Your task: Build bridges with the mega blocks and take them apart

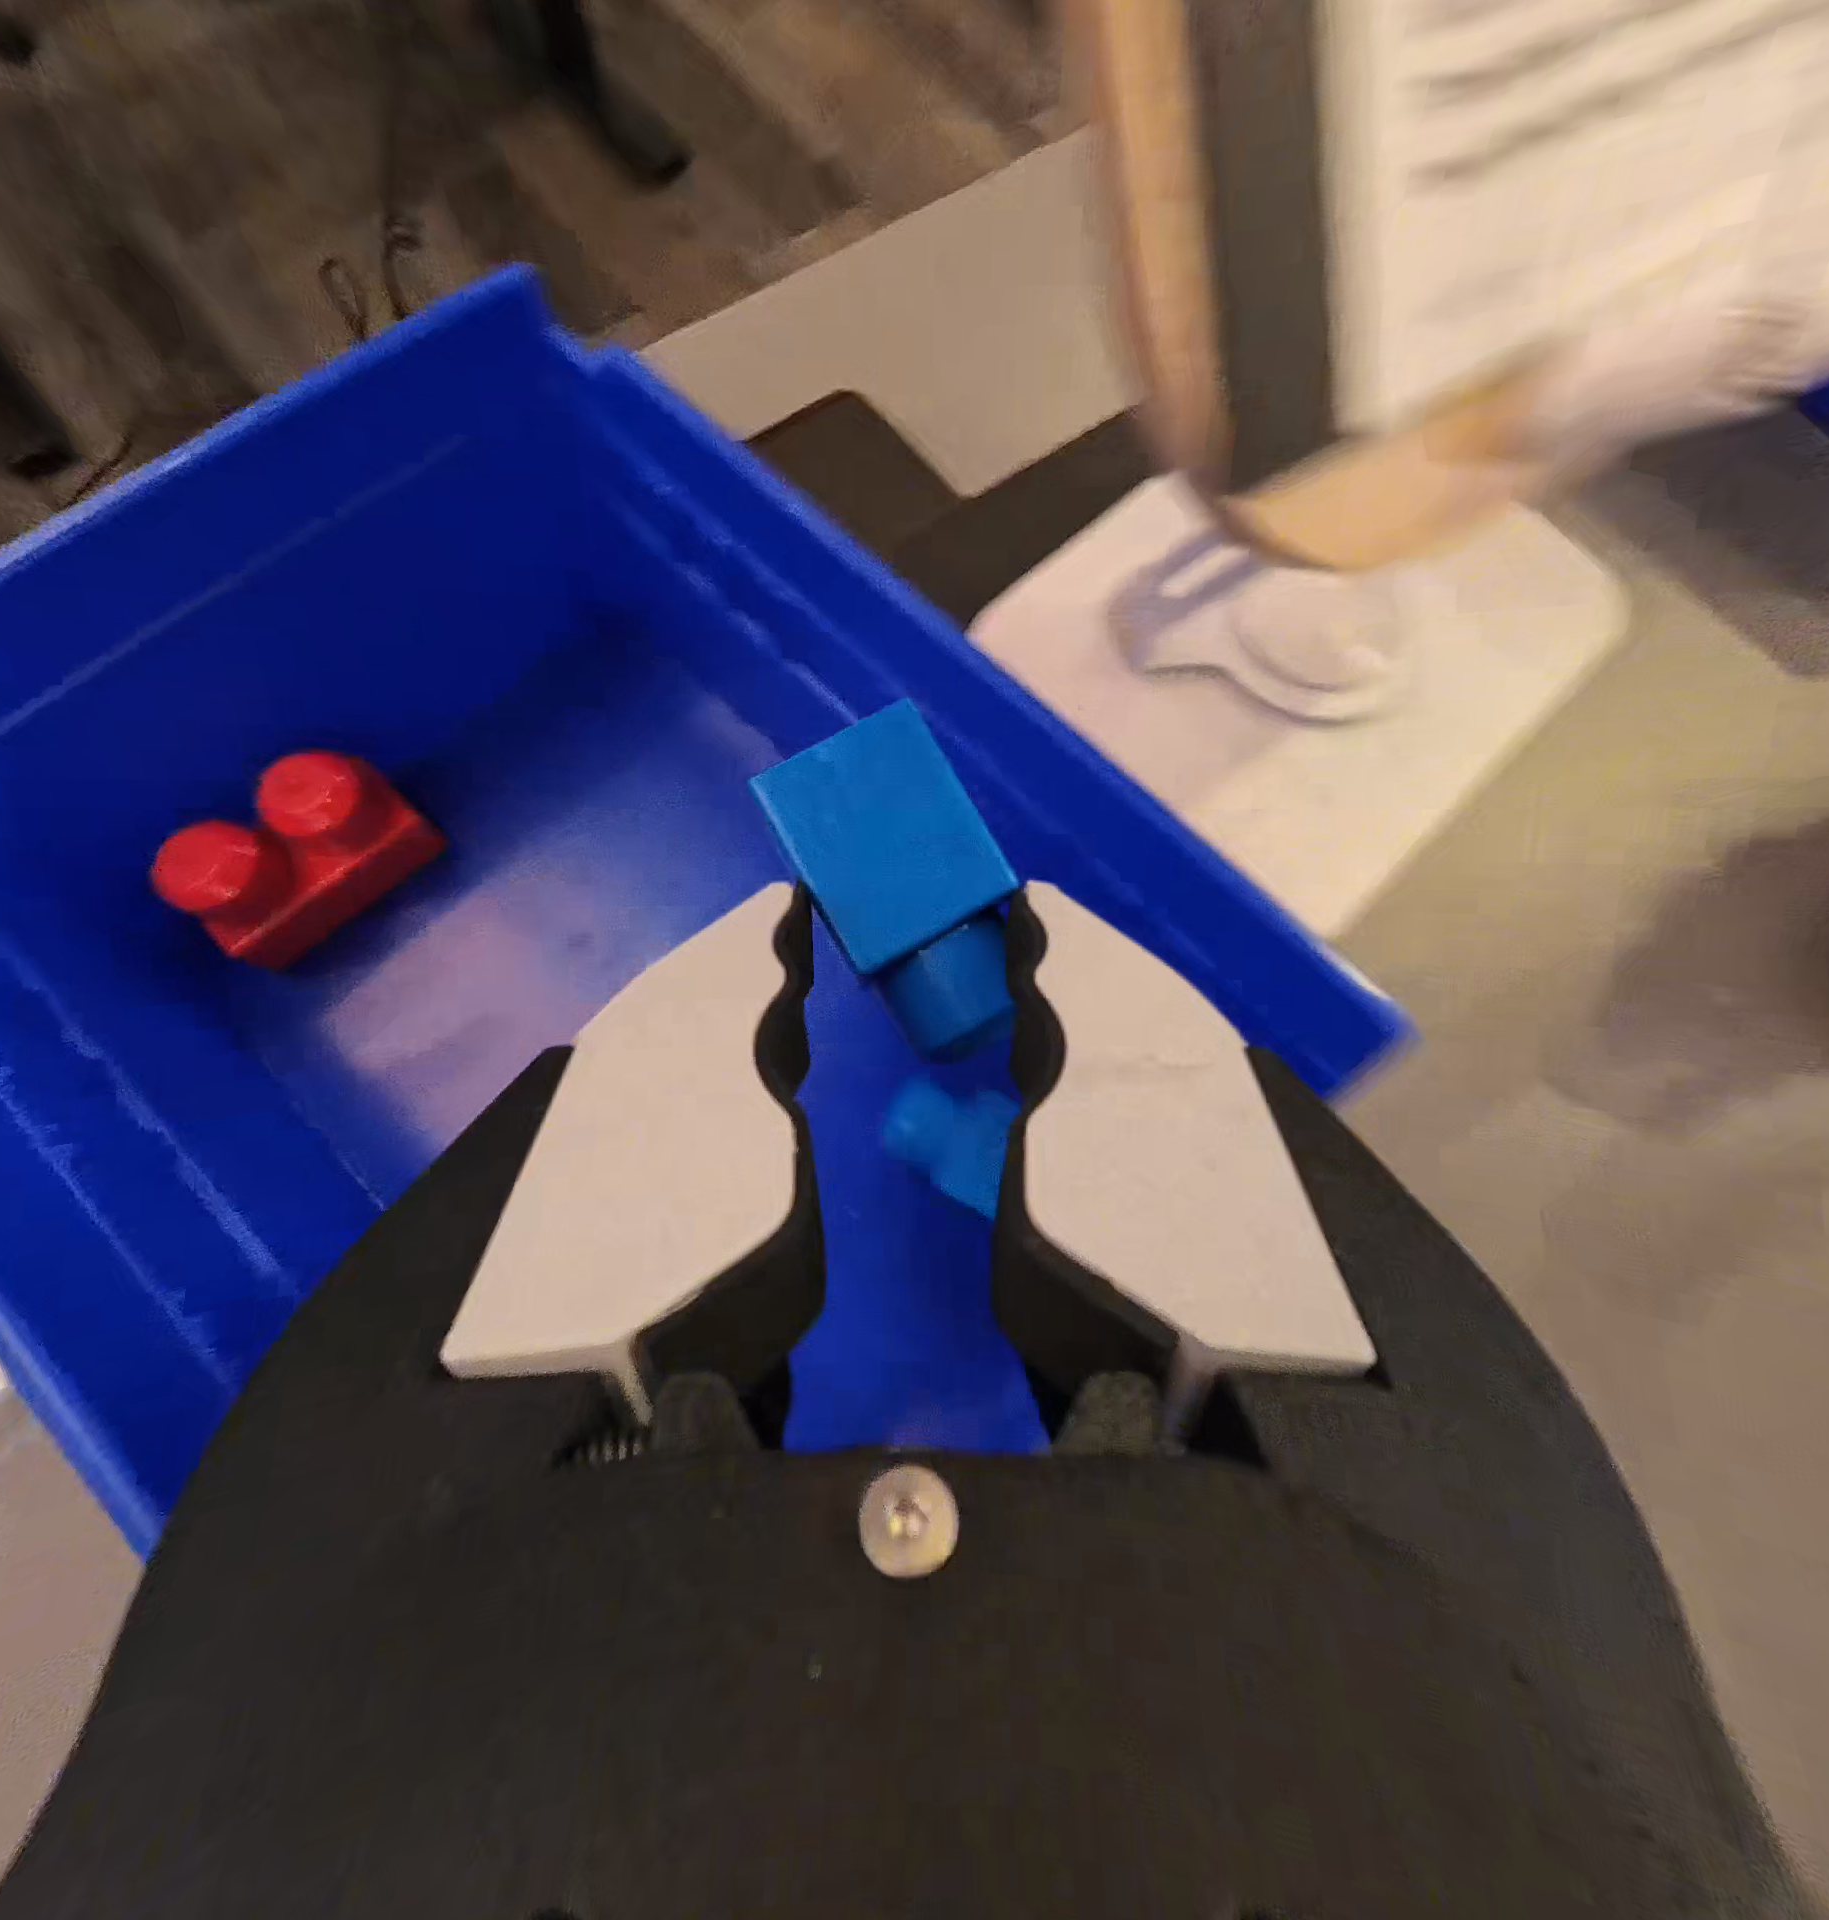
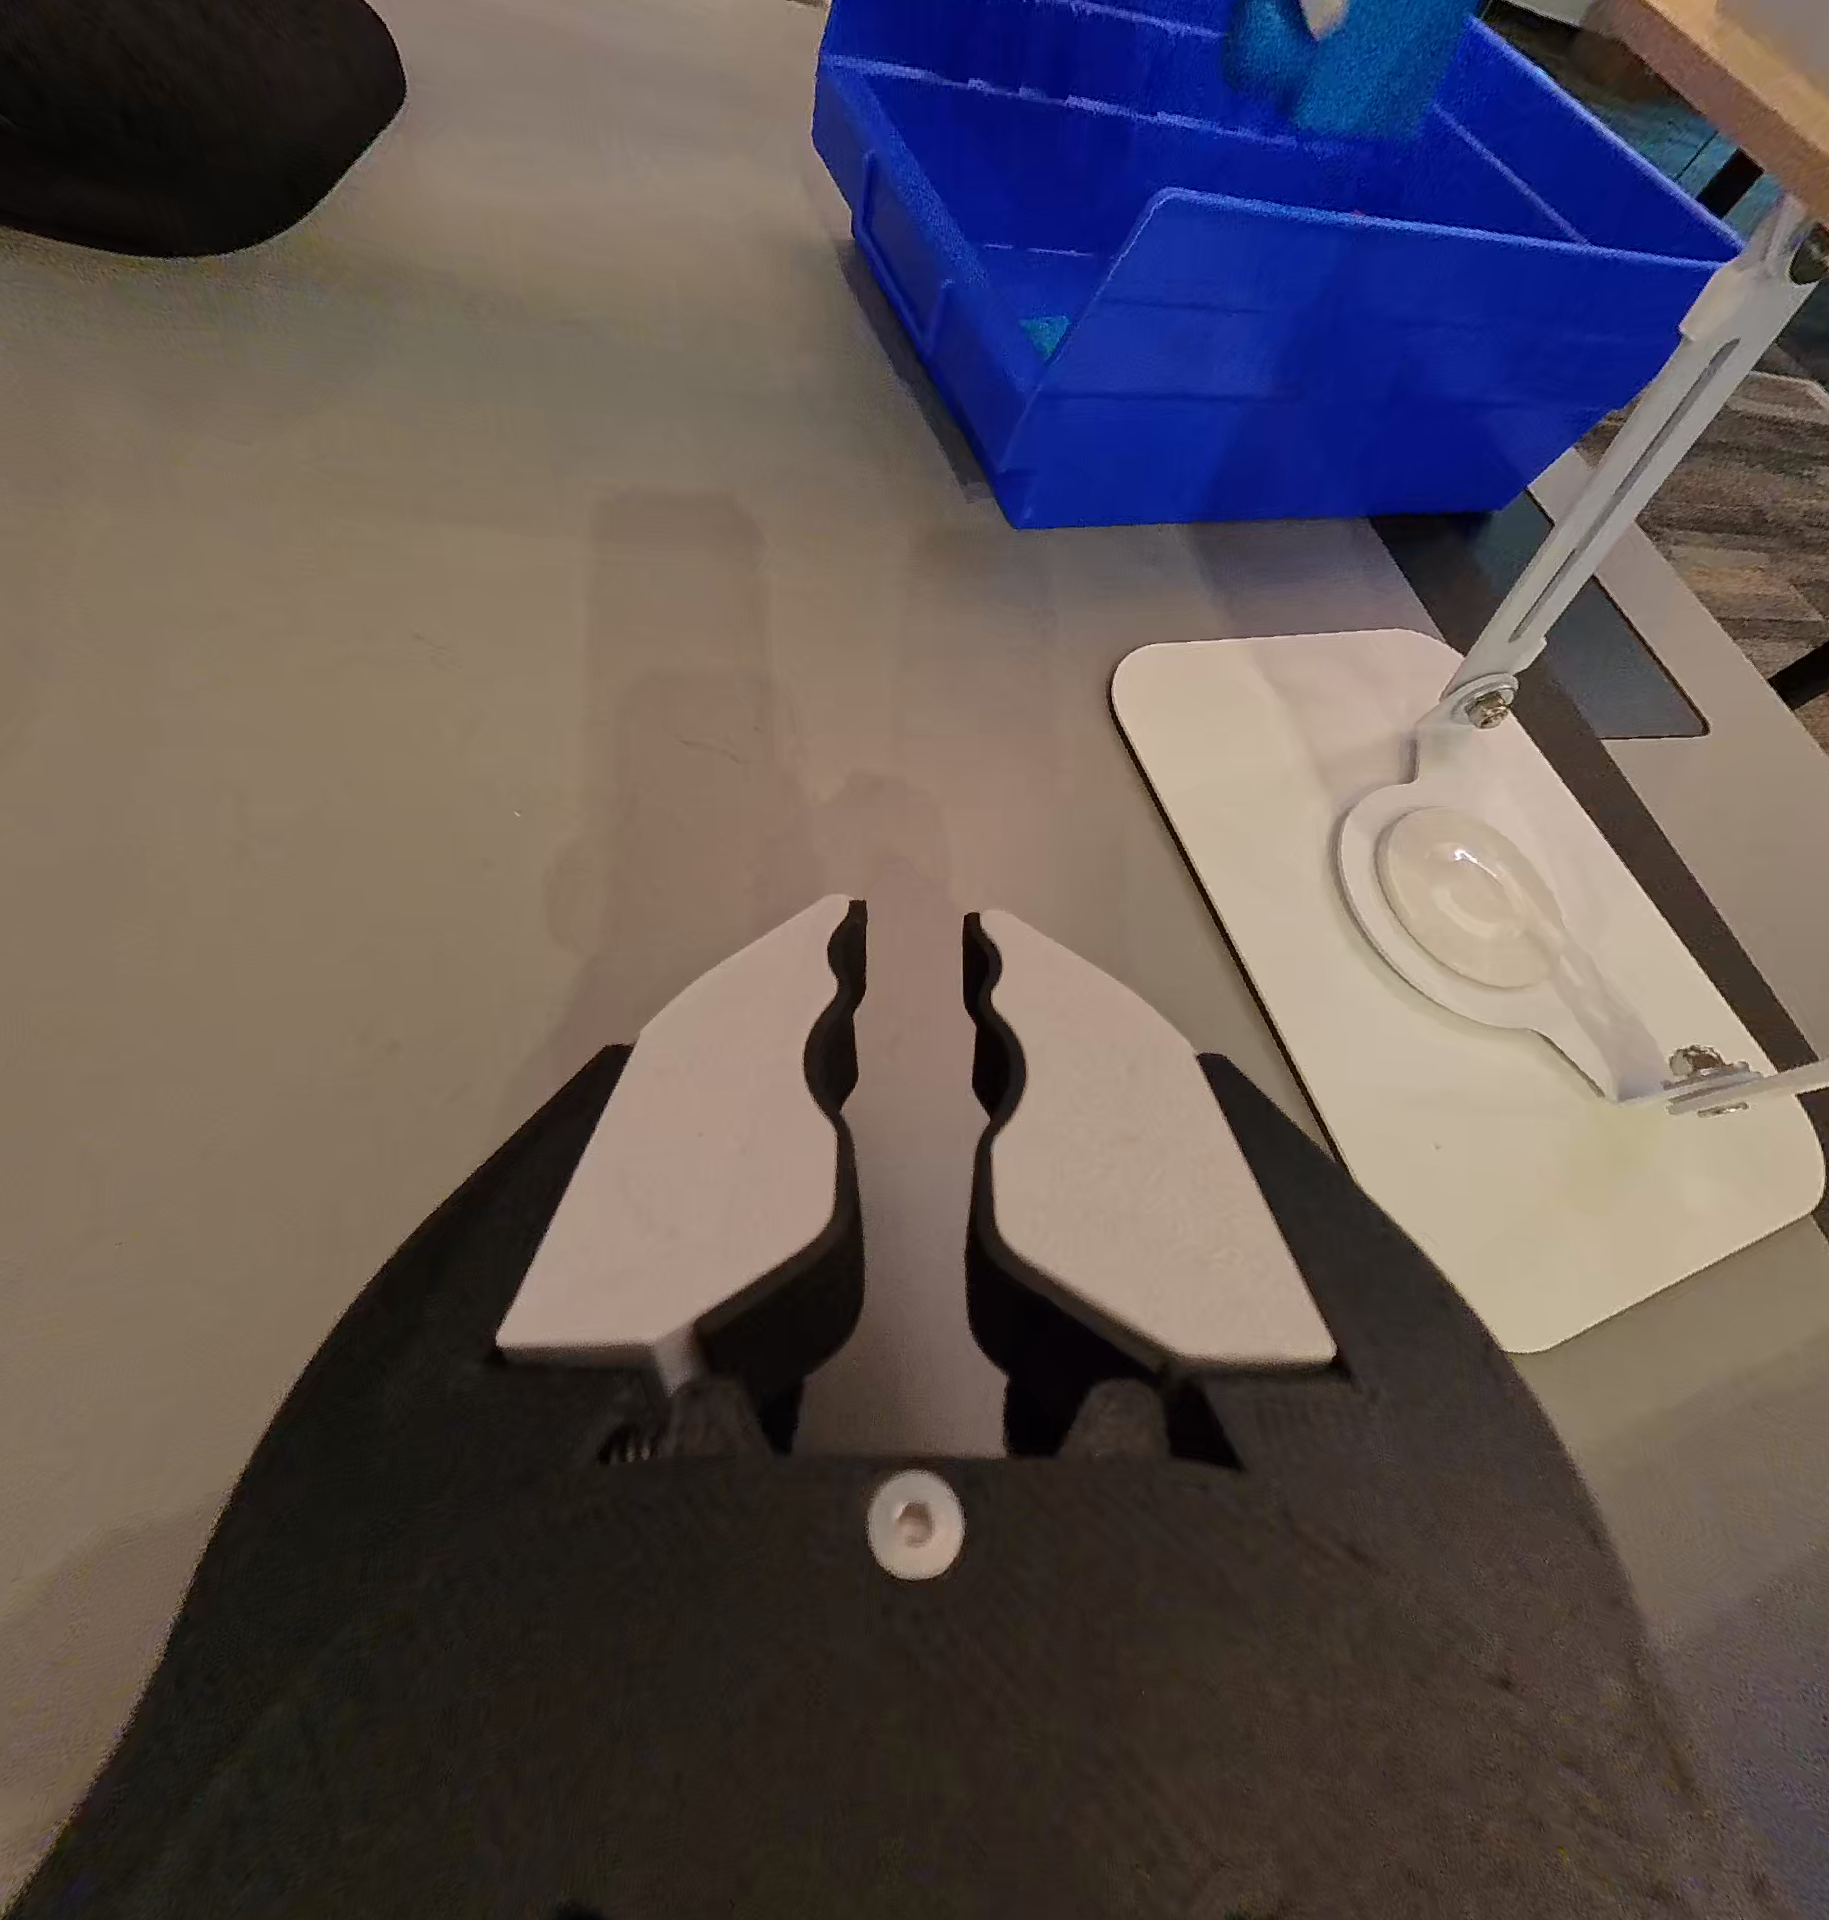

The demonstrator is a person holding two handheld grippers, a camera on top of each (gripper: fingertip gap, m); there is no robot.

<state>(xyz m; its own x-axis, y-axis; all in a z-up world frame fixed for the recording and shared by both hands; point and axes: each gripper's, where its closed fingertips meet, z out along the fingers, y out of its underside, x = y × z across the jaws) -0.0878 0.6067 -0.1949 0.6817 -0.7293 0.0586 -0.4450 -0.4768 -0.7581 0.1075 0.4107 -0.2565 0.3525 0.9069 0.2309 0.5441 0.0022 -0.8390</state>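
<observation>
Left gripper (image 1: 910, 904) jaws grip a blue block (image 1: 879, 842) pointing forward above the bin (image 1: 266, 582); right gripper (image 2: 915, 914) jaws stand apart, empty.

The bin (image 1: 297, 582) is deep royal blue. In it lies a glossy red block (image 1: 297, 862) and a lighter, sky-blue block (image 1: 889, 852) (a second piece of the same blue sits below it, blurred). The fingers (image 1: 681, 1143) are pale grey on top with black wavy inner pads, set in a matt black body. The worktop (image 2: 318, 623) is plain beige-grey. On it stands a white plate (image 2: 1409, 1039) with a clear dome and white bracket. The floor (image 2: 1783, 499) shows a grey herringbone-like weave.
</observation>
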